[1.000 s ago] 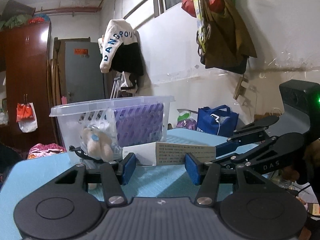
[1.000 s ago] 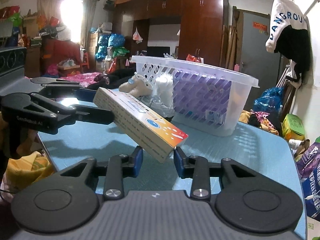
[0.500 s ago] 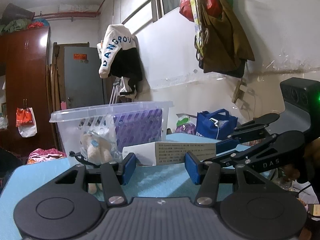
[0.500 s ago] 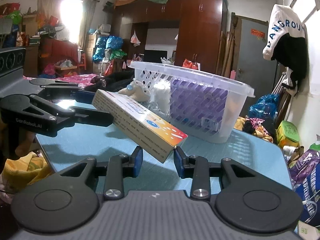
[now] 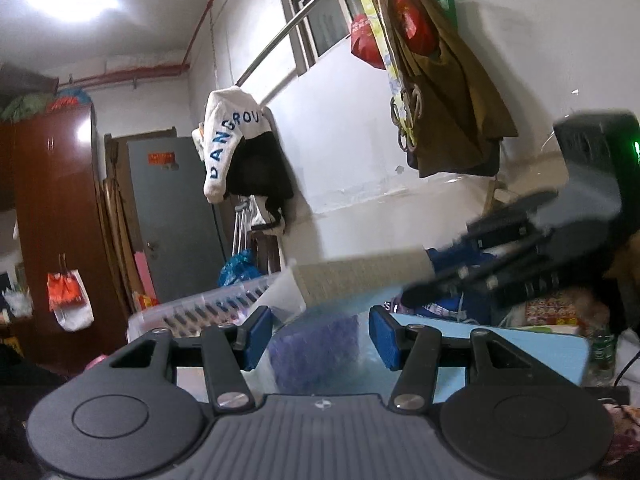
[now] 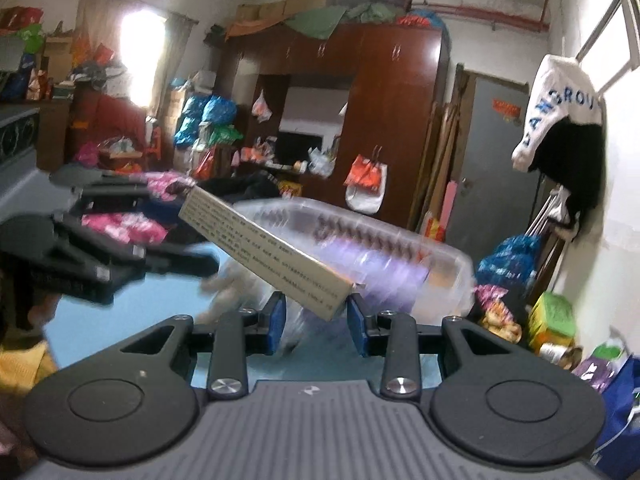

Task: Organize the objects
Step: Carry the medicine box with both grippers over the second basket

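- The long box [image 6: 264, 252] is being gripped at its near end by the right tool [image 6: 316, 320], angled up-left above the basket [image 6: 400, 248].
- The left tool [image 5: 320, 334] is being held level, spread wide, gripping nothing.

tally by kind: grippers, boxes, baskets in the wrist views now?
Grippers: 2, left gripper and right gripper
Boxes: 1, long carton
Baskets: 1, clear plastic basket
Total: 4
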Available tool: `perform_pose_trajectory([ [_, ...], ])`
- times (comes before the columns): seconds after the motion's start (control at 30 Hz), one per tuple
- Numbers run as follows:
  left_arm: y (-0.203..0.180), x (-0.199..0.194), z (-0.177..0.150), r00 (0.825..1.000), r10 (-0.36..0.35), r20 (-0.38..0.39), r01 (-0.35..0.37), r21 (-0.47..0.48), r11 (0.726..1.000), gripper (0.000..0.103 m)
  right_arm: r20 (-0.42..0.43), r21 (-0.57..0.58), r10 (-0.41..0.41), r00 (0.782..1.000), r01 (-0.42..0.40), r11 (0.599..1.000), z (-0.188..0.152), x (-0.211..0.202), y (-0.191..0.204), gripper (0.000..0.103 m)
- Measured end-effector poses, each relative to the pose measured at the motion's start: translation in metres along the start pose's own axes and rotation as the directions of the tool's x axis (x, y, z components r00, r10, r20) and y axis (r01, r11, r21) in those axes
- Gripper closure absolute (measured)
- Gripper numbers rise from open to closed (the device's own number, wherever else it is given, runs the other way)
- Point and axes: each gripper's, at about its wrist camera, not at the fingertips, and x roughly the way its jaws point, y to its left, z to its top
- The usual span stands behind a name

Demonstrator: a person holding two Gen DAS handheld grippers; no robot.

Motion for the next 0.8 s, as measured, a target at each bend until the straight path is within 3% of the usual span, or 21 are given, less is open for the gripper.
perform_pose_trajectory([
  [0.3, 0.051, 0.067, 0.043, 0.998, 0.039, -0.049, -0.041, -0.037, 0.998, 0.046, -0.021, -0.008, -0.049, 0.999, 0.049, 0.999, 0.045, 0.058, -0.023, 0.065],
  [0.53, 0.088, 0.116, 0.036, 0.985, 0.053, -0.161, -0.071, -0.108, 0.992, 0.046, -0.116, -0.029, -0.068, 0.991, 0.065, 0.997, 0.043, 0.109, -0.023, 0.065],
  [0.8, 0.1, 0.136, 0.027, 0.971, 0.063, -0.23, -0.096, -0.136, 0.986, 0.046, -0.159, 0.006, -0.066, 0.985, 0.068, 0.998, 0.043, 0.12, -0.031, 0.064],
])
